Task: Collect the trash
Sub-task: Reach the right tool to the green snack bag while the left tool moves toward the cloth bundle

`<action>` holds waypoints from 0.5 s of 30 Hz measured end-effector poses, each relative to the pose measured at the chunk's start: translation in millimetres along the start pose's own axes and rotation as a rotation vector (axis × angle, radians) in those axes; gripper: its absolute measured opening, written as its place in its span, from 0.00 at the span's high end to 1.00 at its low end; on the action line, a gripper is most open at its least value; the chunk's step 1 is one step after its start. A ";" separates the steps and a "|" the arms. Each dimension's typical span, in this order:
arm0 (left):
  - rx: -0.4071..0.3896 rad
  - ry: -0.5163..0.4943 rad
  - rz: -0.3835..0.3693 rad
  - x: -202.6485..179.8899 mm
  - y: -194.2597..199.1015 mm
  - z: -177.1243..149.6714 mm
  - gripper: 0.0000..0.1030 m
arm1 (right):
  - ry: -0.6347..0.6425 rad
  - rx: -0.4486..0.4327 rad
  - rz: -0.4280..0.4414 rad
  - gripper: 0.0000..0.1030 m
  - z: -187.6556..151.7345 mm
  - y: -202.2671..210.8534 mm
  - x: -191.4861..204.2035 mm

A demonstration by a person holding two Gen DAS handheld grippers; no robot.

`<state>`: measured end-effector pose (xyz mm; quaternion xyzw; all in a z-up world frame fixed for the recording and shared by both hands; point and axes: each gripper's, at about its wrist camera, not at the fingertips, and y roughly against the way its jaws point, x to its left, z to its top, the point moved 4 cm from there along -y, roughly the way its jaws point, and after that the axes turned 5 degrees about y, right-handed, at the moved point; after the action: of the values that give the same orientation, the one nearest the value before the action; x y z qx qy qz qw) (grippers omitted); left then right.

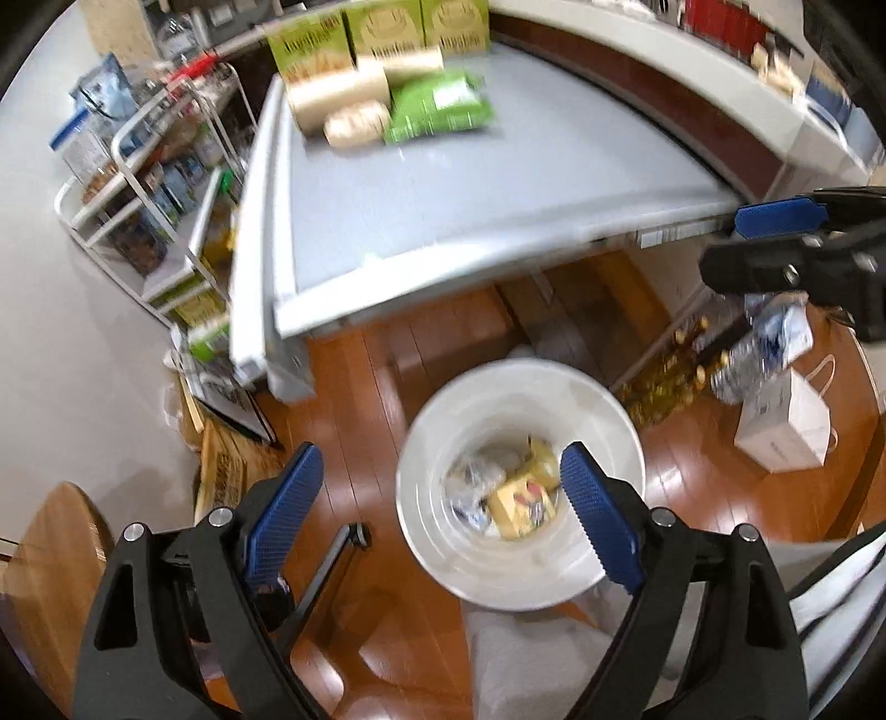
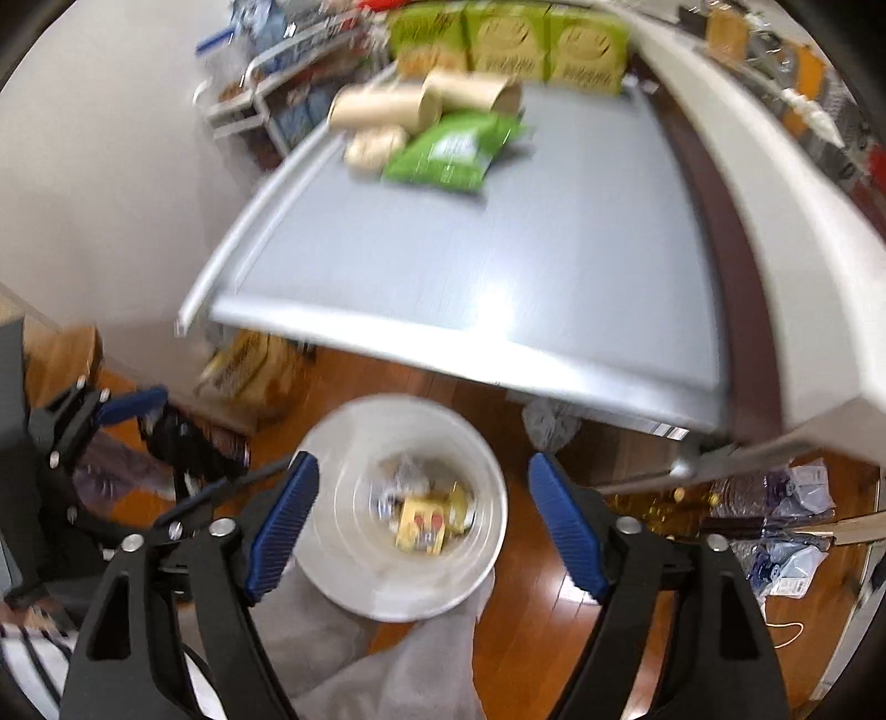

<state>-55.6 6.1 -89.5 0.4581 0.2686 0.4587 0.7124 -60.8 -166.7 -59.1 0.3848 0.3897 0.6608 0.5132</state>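
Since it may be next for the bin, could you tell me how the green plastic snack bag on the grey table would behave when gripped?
The green plastic snack bag looks crinkled and flattish, so probably floppy and light. Its glossy film may slip between pads. It lies flat, unlikely to roll.

Wide open desk point(image 2: 470, 266) in front, clutter only at the far end: green bag point(image 2: 448, 149), cardboard tubes point(image 2: 387, 108), boxes point(image 2: 587, 50). White bin point(image 2: 326, 459) sits unobstructed below.
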 end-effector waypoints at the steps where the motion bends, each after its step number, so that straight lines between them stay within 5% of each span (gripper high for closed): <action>1: -0.015 0.006 0.004 1.2 3.9 4.7 0.14 | -0.017 -0.020 0.001 0.22 6.8 4.7 -2.3; 8: -0.124 0.072 0.070 14.6 24.6 41.4 0.14 | -0.122 -0.109 -0.069 0.14 67.2 6.9 -24.7; 15: -0.173 0.102 0.098 27.5 31.2 58.1 0.14 | -0.258 -0.091 -0.113 0.14 139.3 -32.6 -40.1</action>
<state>-9.7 12.2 -35.1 0.3837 0.2412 0.5370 0.7114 85.2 -183.7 -37.4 0.4202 0.3111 0.5928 0.6125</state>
